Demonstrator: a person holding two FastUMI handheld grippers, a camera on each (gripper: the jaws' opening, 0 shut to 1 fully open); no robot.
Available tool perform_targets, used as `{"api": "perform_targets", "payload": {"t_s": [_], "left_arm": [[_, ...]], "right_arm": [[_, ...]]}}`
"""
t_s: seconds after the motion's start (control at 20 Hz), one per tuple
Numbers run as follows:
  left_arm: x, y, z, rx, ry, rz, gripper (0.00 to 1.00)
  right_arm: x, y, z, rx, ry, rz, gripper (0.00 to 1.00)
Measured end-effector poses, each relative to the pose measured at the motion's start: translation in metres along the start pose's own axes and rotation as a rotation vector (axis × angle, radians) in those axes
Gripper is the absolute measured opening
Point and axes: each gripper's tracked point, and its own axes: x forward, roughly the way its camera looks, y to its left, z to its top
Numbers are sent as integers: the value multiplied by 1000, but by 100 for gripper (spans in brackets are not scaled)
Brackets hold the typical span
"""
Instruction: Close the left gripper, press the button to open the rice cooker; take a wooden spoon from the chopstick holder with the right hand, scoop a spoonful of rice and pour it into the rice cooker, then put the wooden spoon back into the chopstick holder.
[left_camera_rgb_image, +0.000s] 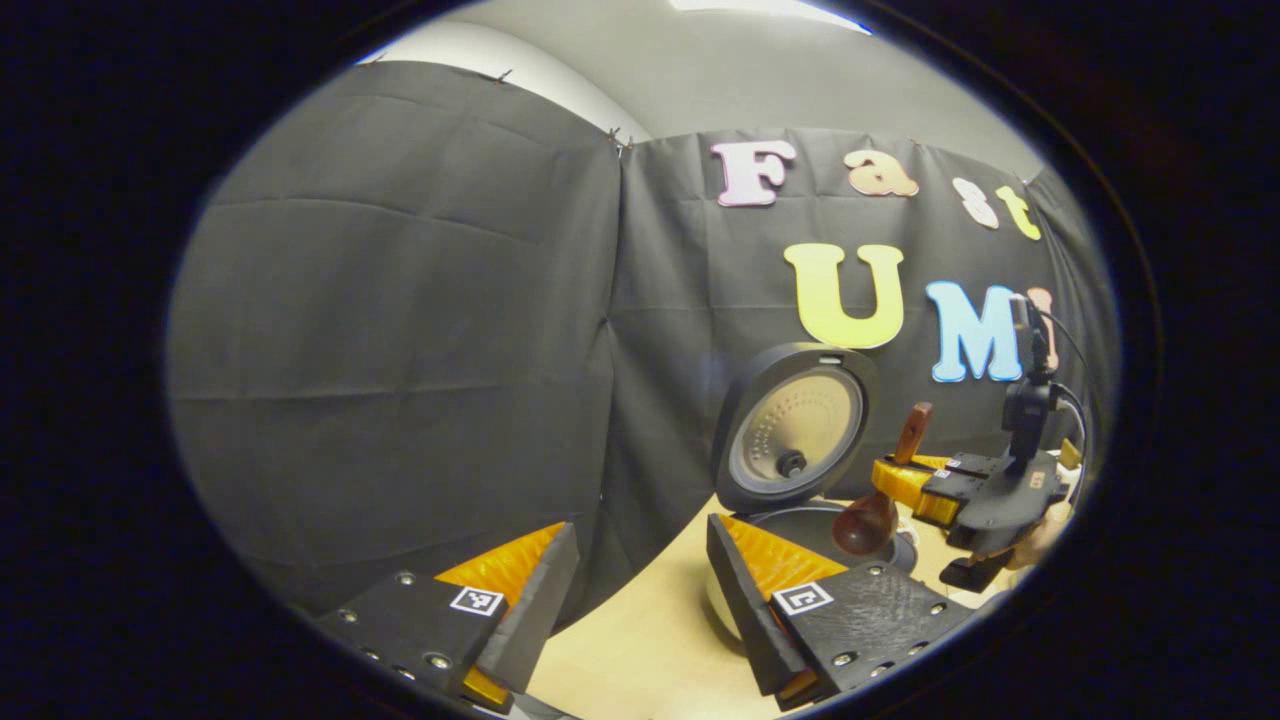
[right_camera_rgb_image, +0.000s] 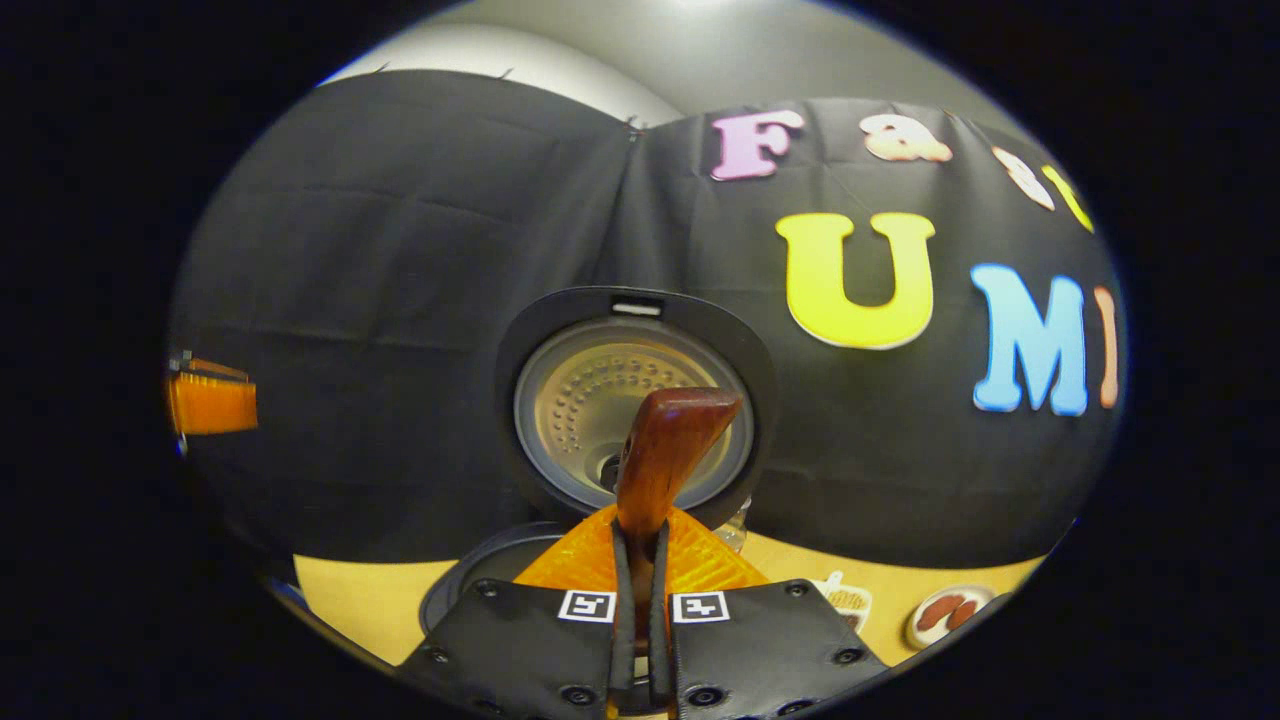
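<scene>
Wooden spoon held over the open rice cooker.

The right gripper (right_camera_rgb_image: 640, 570) is clamped on the handle of the wooden spoon (left_camera_rgb_image: 880, 500), whose glossy, reddish-brown rounded bowl hangs just above the rice cooker (left_camera_rgb_image: 800, 440) pot's dark rim. The cooker's lid stands upright behind it, its round metal inner plate dimpled with small holes. The left gripper (left_camera_rgb_image: 640, 590) stands released, fingers spread wide, left of the cooker above bare pale tabletop (left_camera_rgb_image: 640, 640).
</scene>
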Motion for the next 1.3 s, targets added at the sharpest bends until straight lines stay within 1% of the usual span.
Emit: {"api": "perform_targets", "payload": {"t_s": [0.15, 0.2, 0.35, 0.4, 0.45, 0.5, 0.75, 1.1, 1.15, 1.2, 1.25, 1.3], "left_arm": [[2, -5, 5, -5, -11, -11, 82], [3, -9, 5, -7, -14, -15, 83], [3, -17, 11, -11, -26, -36, 83], [5, -23, 14, -9, -30, -47, 82], [6, -29, 16, -8, -35, -58, 82], [7, -36, 19, -7, -41, -70, 82], [10, -76, 33, -14, -64, -140, 82], [3, -135, 52, -16, -99, -238, 82], [2, -142, 53, -17, -102, -249, 82], [-1, -150, 55, -17, -106, -261, 82], [-3, -156, 58, -16, -110, -272, 82], [-3, -162, 60, -14, -113, -282, 82]], "right_arm": [[-9, -8, 20, 130, -8, -16, 4], [-13, -12, 26, 170, -8, -22, 7], [-23, -25, 36, 260, -13, -39, 7], [-28, -32, 39, 271, -16, -53, 7], [-34, -40, 42, 277, -20, -69, 3], [-41, -49, 46, 281, -26, -84, 7], [-81, -99, 52, 306, -41, -184, 7], [-155, -174, 47, 331, -50, -349, 7], [-164, -183, 46, 334, -50, -372, 3], [-174, -192, 46, 337, -53, -394, 4], [-185, -201, 45, 341, -55, -417, 7], [-196, -210, 44, 343, -55, -439, 7]]}}
